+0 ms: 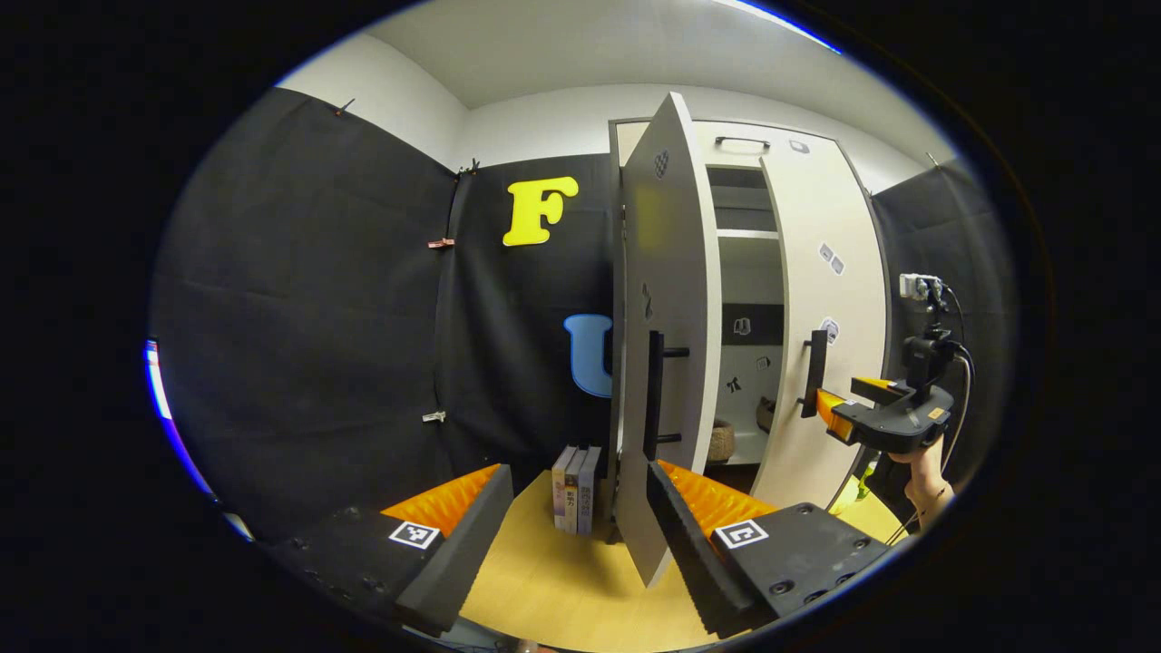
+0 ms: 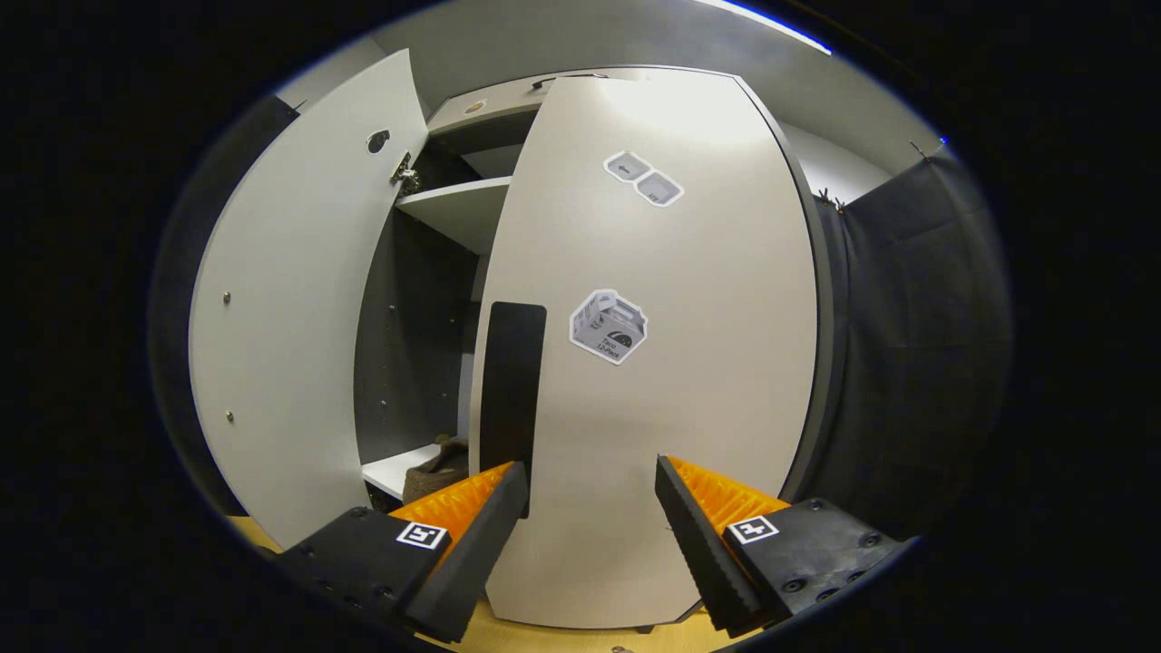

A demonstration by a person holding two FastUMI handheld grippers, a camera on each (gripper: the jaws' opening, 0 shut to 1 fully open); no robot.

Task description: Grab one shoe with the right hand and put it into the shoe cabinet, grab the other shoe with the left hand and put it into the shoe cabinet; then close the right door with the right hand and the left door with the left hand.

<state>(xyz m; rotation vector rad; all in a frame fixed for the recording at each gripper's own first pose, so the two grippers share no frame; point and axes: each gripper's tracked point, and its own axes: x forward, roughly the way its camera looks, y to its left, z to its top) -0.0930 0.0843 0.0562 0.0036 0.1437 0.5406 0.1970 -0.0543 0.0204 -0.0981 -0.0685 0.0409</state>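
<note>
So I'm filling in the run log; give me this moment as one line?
phase: closing doors | right gripper: open, at right door by its handle | left gripper: open, at left door edge | both doors ajar

No lettering is legible: the stickers [image 2: 609,326] on the right door [image 2: 689,381] and the spines of the books [image 1: 576,490] are too small and blurred to read.
</note>
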